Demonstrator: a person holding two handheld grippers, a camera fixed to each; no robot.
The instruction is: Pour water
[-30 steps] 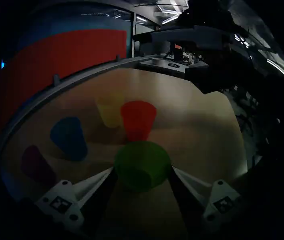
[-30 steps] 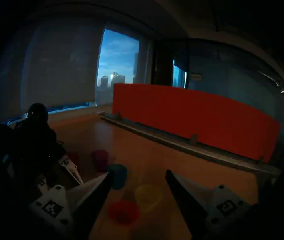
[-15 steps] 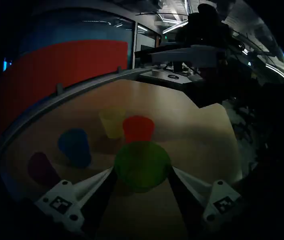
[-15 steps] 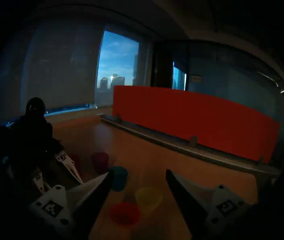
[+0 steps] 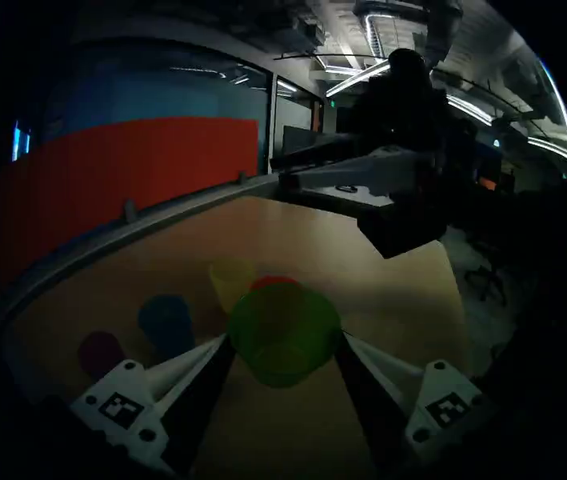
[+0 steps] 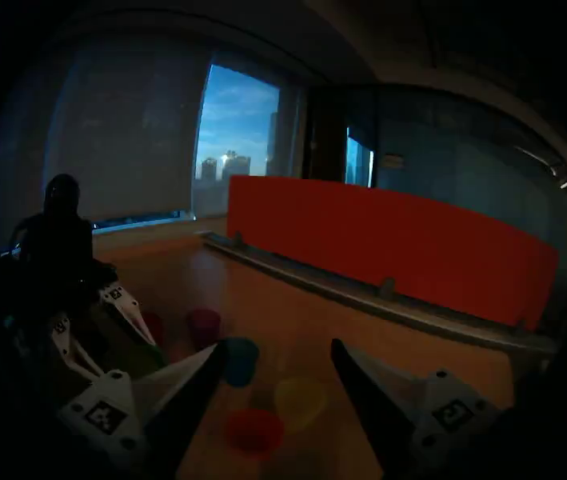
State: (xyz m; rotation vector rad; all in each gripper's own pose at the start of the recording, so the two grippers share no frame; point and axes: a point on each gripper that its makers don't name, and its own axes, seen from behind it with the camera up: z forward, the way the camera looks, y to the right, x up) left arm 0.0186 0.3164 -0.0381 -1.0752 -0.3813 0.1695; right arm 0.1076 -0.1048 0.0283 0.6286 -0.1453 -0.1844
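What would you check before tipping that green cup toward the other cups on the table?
1. Grip: left gripper is shut on the green cup, a finger on each side: ok.
2. Water inside the green cup: cannot tell, too dark.
3. Receiving cup: the red cup stands upright, mouth open, just beyond the green one: ok.
4. Green cup lined up over the red cup: cannot tell from these angles.
5. Neighbours: the yellow cup sits close beside the red one, so a splash might reach it: not ok.
6. Right gripper is open and empty: ok.
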